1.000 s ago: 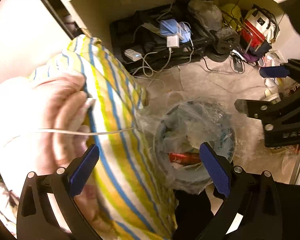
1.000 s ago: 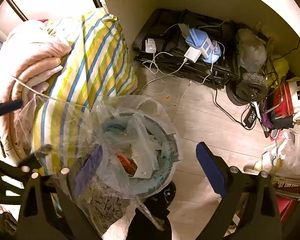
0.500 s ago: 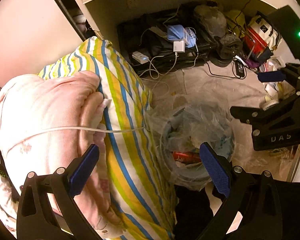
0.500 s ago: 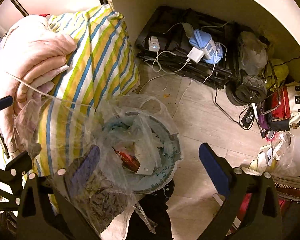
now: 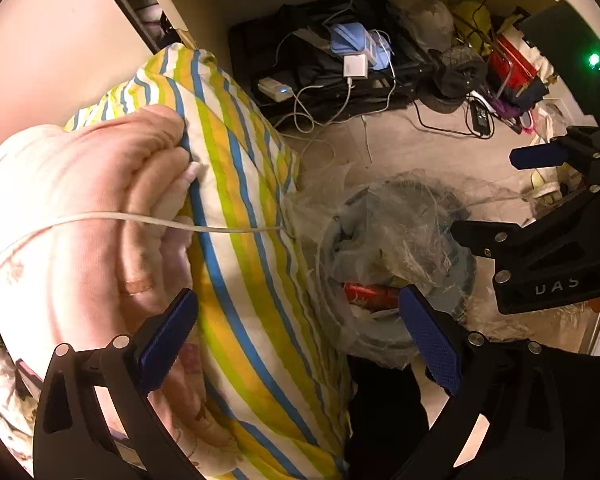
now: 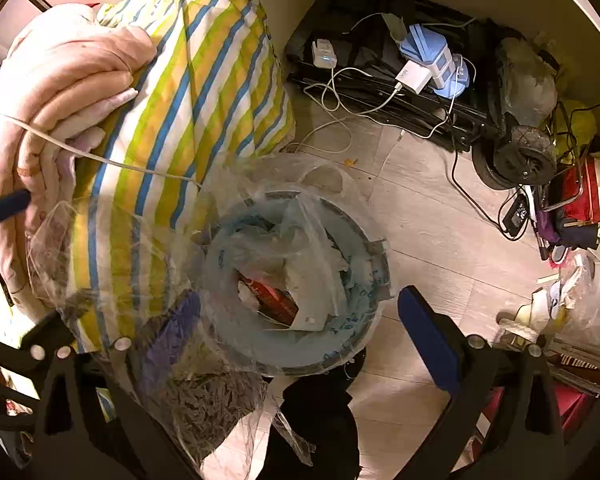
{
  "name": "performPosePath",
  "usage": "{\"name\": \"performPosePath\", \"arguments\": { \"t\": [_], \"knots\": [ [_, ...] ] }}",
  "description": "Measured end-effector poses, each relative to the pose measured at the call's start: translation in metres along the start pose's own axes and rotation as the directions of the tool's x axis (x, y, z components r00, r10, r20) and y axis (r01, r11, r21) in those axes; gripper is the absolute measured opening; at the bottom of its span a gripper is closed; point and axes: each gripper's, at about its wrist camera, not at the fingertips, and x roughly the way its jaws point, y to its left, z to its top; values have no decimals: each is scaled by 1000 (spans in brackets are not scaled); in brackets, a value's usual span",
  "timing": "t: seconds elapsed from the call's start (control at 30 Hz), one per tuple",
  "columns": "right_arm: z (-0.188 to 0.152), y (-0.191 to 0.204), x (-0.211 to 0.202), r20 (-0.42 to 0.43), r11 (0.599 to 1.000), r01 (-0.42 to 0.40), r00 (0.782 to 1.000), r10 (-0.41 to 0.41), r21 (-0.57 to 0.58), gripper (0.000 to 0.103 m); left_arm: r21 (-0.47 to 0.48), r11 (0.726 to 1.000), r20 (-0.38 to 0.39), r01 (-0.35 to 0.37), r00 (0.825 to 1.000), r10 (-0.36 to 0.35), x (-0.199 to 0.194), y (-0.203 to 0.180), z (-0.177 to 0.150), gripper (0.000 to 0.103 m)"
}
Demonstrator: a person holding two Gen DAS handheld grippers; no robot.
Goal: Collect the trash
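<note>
A round pale-blue trash bin [image 6: 260, 346] stands on the floor, lined with a clear plastic bag [image 6: 148, 280] and filled with crumpled wrappers and a red packet [image 6: 274, 298]. My right gripper [image 6: 300, 332] hangs open over the bin, with loose bag film draped across its left finger [image 6: 172, 332]. In the left wrist view the bin [image 5: 466, 268] and the red packet [image 5: 364, 294] lie just ahead. My left gripper [image 5: 298, 338] is open, straddling the striped bedding and the bin's edge with nothing between its fingers. The right gripper [image 5: 504, 196] shows at the far right.
Yellow-and-blue striped bedding [image 5: 252, 240] and a pink blanket [image 5: 80, 200] press against the bin's left side, with a white cable [image 5: 180, 224] stretched across them. A black case with chargers [image 6: 412, 76], a wheel [image 6: 524, 156], a red bag [image 6: 576, 196] and cords line the wall. Dark cloth [image 6: 320, 412] lies below the bin.
Both views have pulled back and up a little from the bin. The right gripper sits higher in the left wrist view. Both grippers stay open.
</note>
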Motion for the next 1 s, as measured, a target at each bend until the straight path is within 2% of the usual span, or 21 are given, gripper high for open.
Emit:
{"name": "performPosePath", "arguments": {
  "t": [0.57,0.77,1.0],
  "knots": [
    [5,-7,7,17,999,1,1000,-1,-37,96,-14,1000,14,14,1000,-14,19,-3,25,97],
    [0,-10,15,26,998,7,1000,-5,-61,96,-9,1000,12,13,1000,-13,28,-6,19,97],
    [-11,-11,48,-1,996,25,1000,-25,-86,96,-41,999,-11,20,1000,-20,44,5,-3,97]
  ]
}}
